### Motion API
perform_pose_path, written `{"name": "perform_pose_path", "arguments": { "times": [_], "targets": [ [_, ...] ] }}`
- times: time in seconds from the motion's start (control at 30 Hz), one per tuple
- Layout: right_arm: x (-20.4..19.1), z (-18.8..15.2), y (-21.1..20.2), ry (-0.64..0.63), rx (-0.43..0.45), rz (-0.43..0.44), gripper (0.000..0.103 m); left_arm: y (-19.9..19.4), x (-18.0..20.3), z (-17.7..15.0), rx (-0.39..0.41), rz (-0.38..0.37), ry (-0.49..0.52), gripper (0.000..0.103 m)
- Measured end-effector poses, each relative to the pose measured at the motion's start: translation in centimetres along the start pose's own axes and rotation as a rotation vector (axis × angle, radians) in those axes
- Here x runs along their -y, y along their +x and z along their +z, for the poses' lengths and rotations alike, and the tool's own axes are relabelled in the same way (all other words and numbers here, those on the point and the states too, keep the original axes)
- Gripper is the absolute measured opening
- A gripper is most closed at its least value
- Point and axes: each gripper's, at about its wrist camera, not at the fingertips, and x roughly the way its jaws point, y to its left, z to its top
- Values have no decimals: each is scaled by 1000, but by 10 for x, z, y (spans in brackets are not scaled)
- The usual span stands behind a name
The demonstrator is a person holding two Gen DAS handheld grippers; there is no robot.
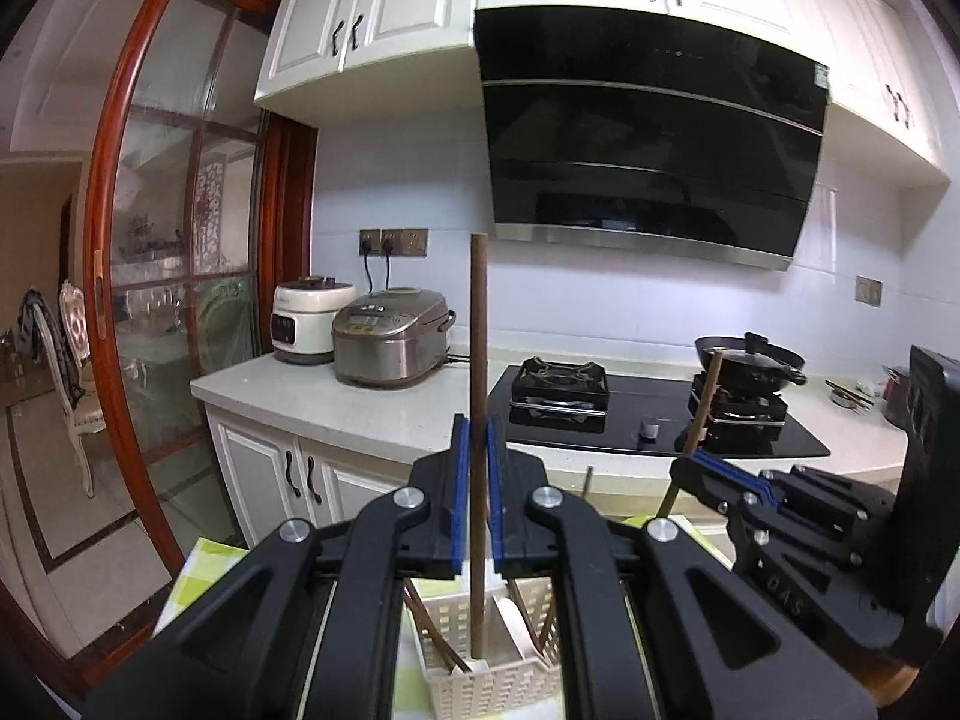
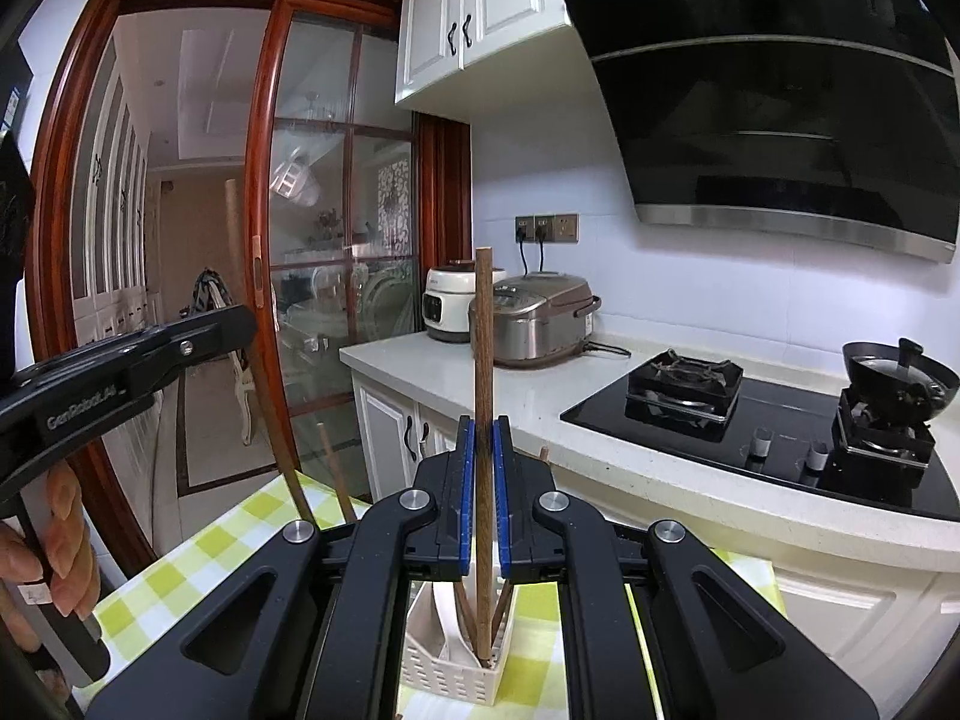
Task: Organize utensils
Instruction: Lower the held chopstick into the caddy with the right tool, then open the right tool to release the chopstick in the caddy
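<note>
Two cookers (image 1: pixel 360 336) left of the hob (image 1: pixel 654 414), two burners, one wok (image 1: pixel 750 360) (right burner), one basket (image 1: pixel 486 672).

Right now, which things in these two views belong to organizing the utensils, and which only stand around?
Belong to the job:
- left gripper, shut on a brown wooden chopstick
- right gripper, shut on a second brown wooden chopstick
- white slotted plastic basket holding utensils

Only standing around:
- steel rice cooker
- white cooker
- black wok
- black range hood
</note>
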Motion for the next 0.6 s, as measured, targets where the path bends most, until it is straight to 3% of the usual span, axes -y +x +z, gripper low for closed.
{"name": "perform_pose_path", "arguments": {
  "times": [0.3,0.6],
  "targets": [
    [-1,-26,53,-36,-100,-2,6,58,-15,-33,-98,8,-43,6],
    [-4,-54,99,-53,-273,-19,6,97,-29,-70,-227,-7,-80,6]
  ]
}}
